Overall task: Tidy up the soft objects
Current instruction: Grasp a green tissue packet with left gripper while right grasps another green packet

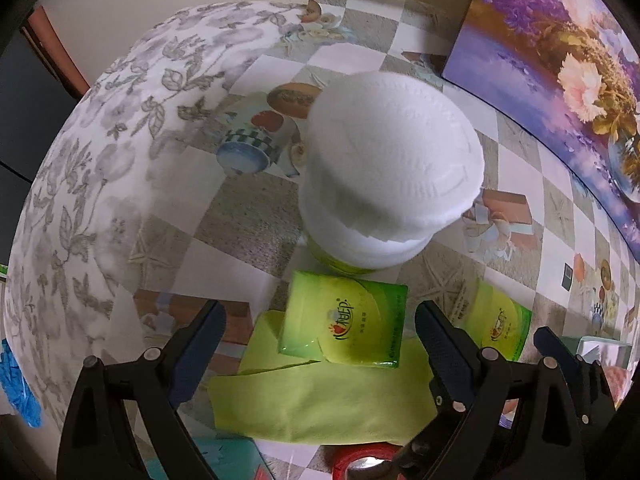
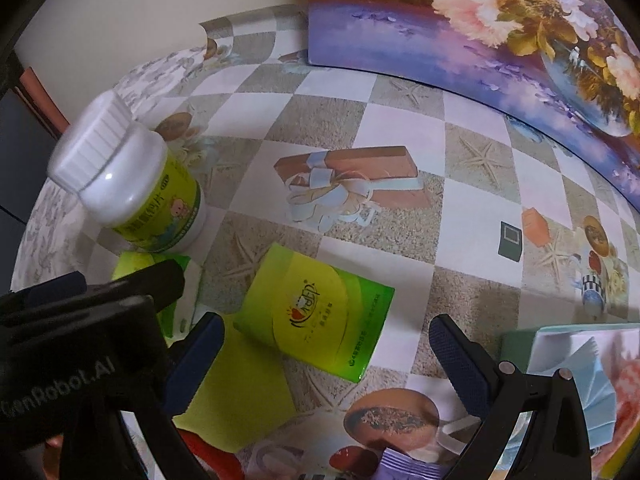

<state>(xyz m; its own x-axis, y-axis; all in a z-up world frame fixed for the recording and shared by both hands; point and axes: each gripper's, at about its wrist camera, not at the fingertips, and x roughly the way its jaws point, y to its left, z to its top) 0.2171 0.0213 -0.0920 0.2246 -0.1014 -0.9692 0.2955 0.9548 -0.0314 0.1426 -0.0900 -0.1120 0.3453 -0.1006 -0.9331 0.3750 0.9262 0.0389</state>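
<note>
1. "GenRobot.AI" stood in pale letters on the black body of the left gripper [image 2: 100, 312], its first letters cut off at the picture's edge.
2. The green tissue pack [image 2: 316, 312], just right of that gripper, carried a red-and-orange logo in Chinese characters, possibly "心相印".
3. The white bottle [image 2: 132, 184] behind the gripper bore green Chinese label text, too blurred to read.

tissue pack [image 1: 342, 320]: green-yellow, flat, its near end resting on the cloth | second tissue pack [image 2: 316, 312]: same print, flat on table, just beside | cloth [image 1: 320, 396]: lime green, folded, lying flat
</note>
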